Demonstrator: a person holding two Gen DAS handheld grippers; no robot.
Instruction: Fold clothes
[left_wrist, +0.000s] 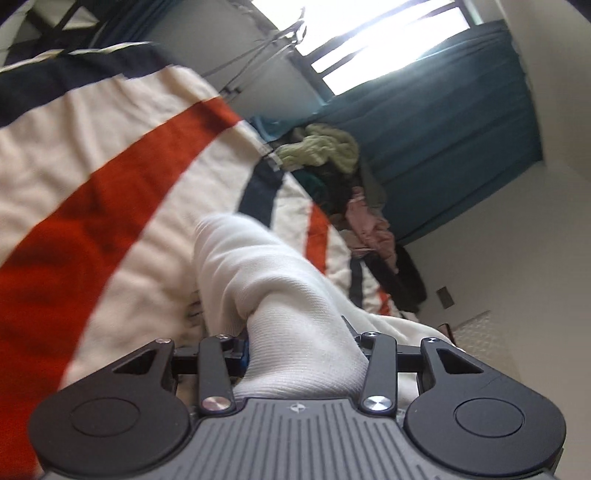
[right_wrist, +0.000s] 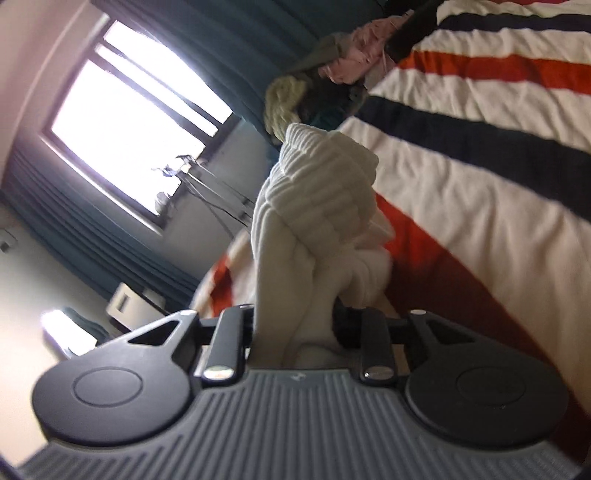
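A white ribbed knit garment (left_wrist: 273, 291) is bunched between the jaws of my left gripper (left_wrist: 301, 347), which is shut on it above the striped bedspread (left_wrist: 110, 199). The cloth hides the fingertips. In the right wrist view my right gripper (right_wrist: 295, 325) is shut on another bunched part of the same white garment (right_wrist: 317, 206), with a ribbed cuff or hem sticking up. Both views are tilted steeply.
The bed has a cream cover with red and navy stripes (right_wrist: 480, 147). A pile of mixed clothes (left_wrist: 332, 162), also in the right wrist view (right_wrist: 317, 96), lies at the bed's far end. Teal curtains (left_wrist: 443, 122) and a bright window (right_wrist: 125, 122) are behind.
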